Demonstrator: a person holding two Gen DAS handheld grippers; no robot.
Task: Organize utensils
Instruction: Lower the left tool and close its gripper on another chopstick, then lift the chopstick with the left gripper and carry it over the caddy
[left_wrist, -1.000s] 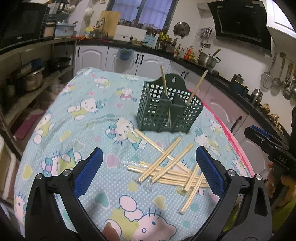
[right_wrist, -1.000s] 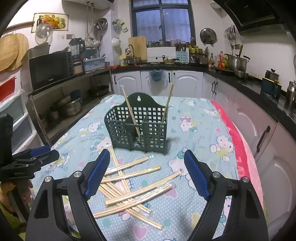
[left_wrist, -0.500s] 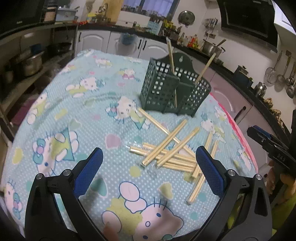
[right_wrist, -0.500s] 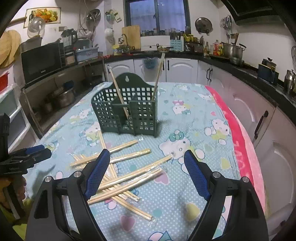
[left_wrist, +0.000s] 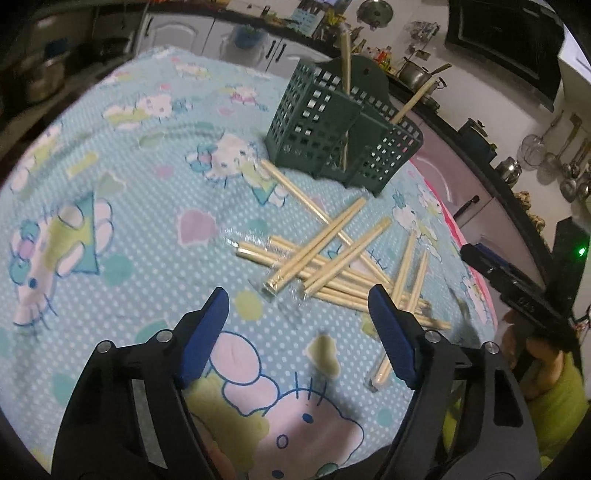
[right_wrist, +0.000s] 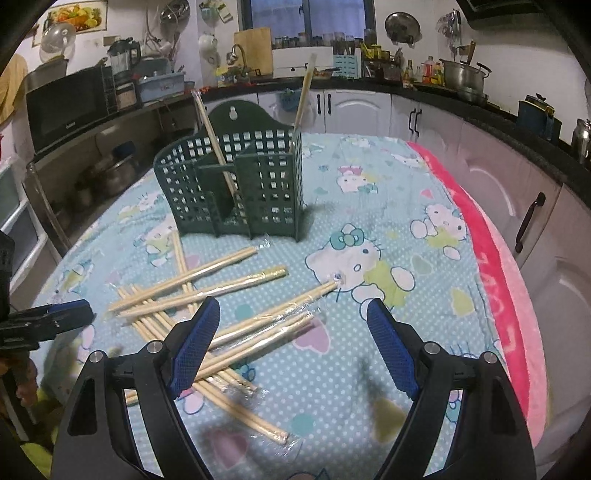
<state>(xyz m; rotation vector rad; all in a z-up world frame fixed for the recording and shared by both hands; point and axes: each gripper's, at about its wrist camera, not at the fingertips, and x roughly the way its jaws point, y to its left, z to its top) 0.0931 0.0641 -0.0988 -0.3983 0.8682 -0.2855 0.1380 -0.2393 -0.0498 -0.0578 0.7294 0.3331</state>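
Observation:
A dark green slotted utensil holder (left_wrist: 340, 129) (right_wrist: 236, 188) stands on the table with two wrapped chopstick pairs upright in it. Several wrapped wooden chopstick pairs (left_wrist: 325, 258) (right_wrist: 207, 295) lie scattered in front of it. My left gripper (left_wrist: 299, 332) is open and empty, just above the near ends of the pile. My right gripper (right_wrist: 291, 347) is open and empty, over the pile's right side. Each gripper shows at the other view's edge: the right one in the left wrist view (left_wrist: 517, 291), the left one in the right wrist view (right_wrist: 48, 321).
The table carries a light blue cartoon-cat cloth (left_wrist: 122, 206) with a pink edge (right_wrist: 498, 266) on its right side. Kitchen counters, cabinets and shelves with pots surround the table.
Both grippers have moved forward and down toward the chopstick pile. The left view has tilted and closed in on the pile. Both stay open.

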